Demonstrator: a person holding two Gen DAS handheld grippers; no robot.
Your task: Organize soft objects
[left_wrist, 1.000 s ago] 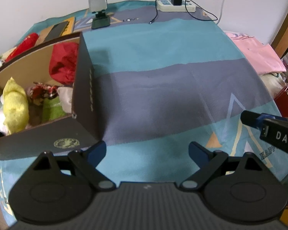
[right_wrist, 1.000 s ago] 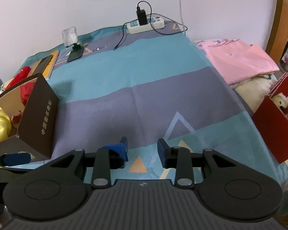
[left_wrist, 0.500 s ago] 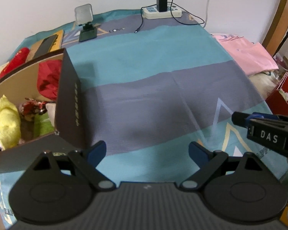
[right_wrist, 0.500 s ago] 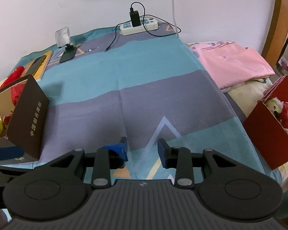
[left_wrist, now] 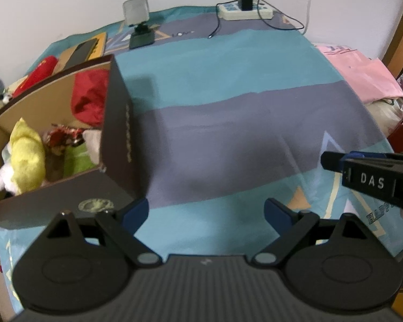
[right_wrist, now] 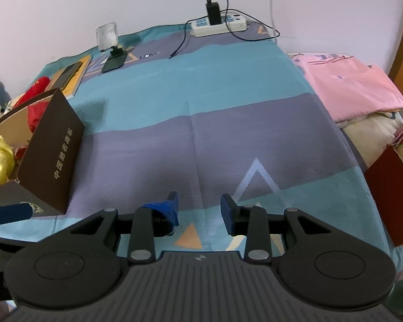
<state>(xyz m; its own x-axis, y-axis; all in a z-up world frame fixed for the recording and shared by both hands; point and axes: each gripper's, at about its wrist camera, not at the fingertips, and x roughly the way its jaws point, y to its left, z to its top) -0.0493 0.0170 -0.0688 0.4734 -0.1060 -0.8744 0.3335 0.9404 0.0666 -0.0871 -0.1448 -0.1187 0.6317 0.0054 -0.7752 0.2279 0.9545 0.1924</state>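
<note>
A dark brown cardboard box (left_wrist: pixel 121 145) stands at the left of the bed and holds soft toys: a yellow one (left_wrist: pixel 27 153), a red one (left_wrist: pixel 90 99), a green one (left_wrist: pixel 79 157). The box also shows in the right wrist view (right_wrist: pixel 53 155). My left gripper (left_wrist: pixel 207 212) is open and empty, just right of the box's near corner, above the blue-grey bedspread (left_wrist: pixel 241 134). My right gripper (right_wrist: pixel 198 209) is open and empty over the bedspread's front edge. Its side shows at the right of the left wrist view (left_wrist: pixel 376 179).
A red box (right_wrist: pixel 389 196) with soft toys stands off the bed's right side. A pink folded cloth (right_wrist: pixel 349 86) lies at the right. A power strip with charger (right_wrist: pixel 217 24), a small lamp on a stand (right_wrist: pixel 110 43) and a flat yellow box (right_wrist: pixel 69 76) lie at the back.
Both views swayed slightly; the left wrist view has come back nearer the brown box. Both grippers stayed open and empty.
</note>
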